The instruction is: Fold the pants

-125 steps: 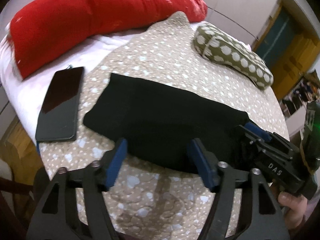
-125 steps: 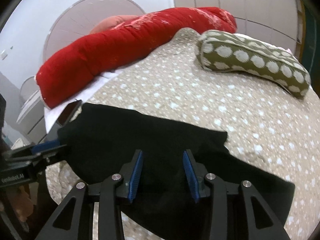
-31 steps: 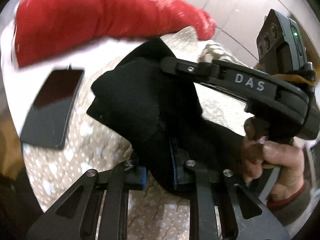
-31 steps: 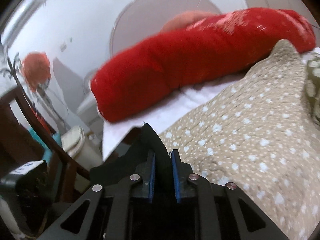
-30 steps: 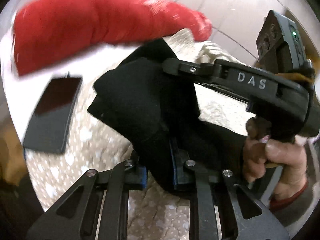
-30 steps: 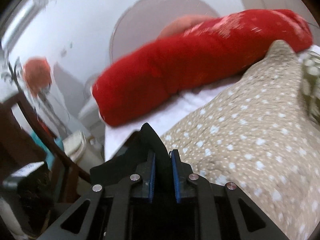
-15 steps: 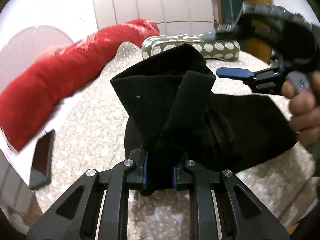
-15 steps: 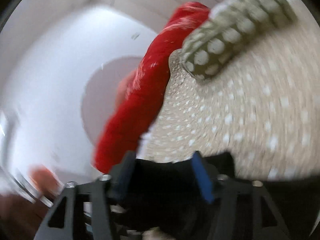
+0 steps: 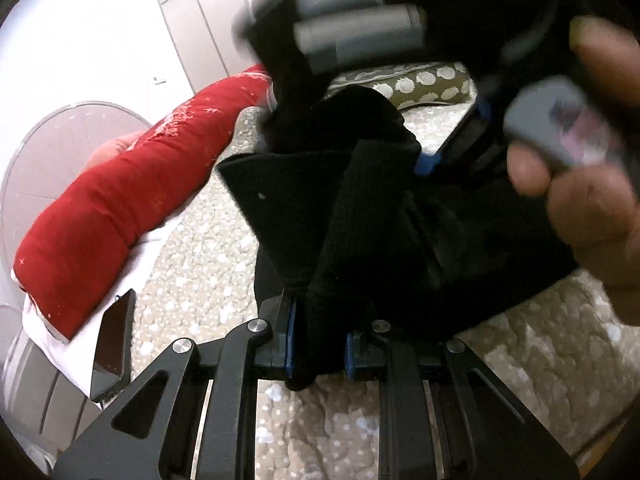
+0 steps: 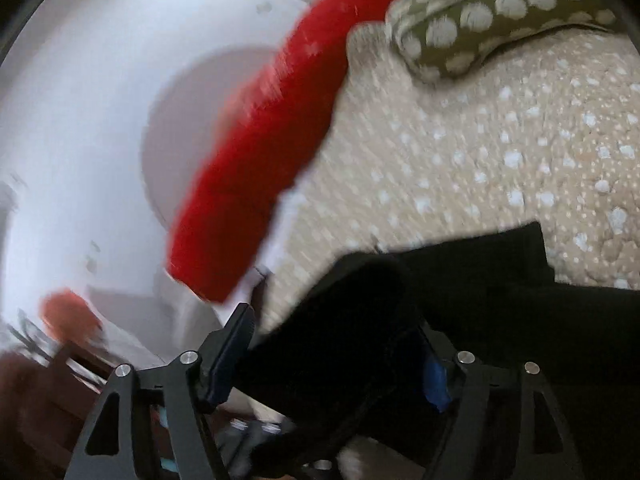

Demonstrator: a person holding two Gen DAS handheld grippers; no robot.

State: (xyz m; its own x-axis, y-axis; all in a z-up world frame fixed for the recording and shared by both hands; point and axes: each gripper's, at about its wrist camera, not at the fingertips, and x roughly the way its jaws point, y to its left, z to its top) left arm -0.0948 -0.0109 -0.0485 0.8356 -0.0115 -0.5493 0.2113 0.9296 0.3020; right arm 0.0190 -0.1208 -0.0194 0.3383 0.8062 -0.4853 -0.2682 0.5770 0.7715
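Left claw (image 9: pixel 318 344): its blue-padded fingers were pressed together on a bunched fold of the black pants (image 9: pixel 360 220), gripping the cloth low in the left wrist view.

Right claw (image 10: pixel 332 356): its fingers stood wide apart, with a dark fold of the pants lying between them and over the right-hand pad; nothing was clamped. From the left wrist view the same tool (image 9: pixel 452 148) showed blurred and close above the garment, one blue pad just beside the raised cloth.

Pants: black, partly lifted off the bed and rising in a peak from the left claw, the rest spread on the bedcover (image 9: pixel 200 264). In the right wrist view the pants (image 10: pixel 500 304) filled the lower right, lying on the bedcover (image 10: pixel 480 152).

Right hand (image 9: pixel 592 200): very close to the left camera, blurred, wrapped round the grip of the right tool.

Bedcover: beige with pale spots, quilted.

Red bolster (image 9: pixel 120 200): long, lying along the far left edge of the bed on a white sheet (image 9: pixel 52 344); also seen, blurred, in the right wrist view (image 10: pixel 256 152).

Green spotted pillow (image 9: pixel 424 84): at the far side of the bed, beyond the pants; clearer in the right wrist view (image 10: pixel 492 24).

Phone (image 9: pixel 112 344): dark, face up, near the bed's left edge just below the bolster, well apart from the pants.
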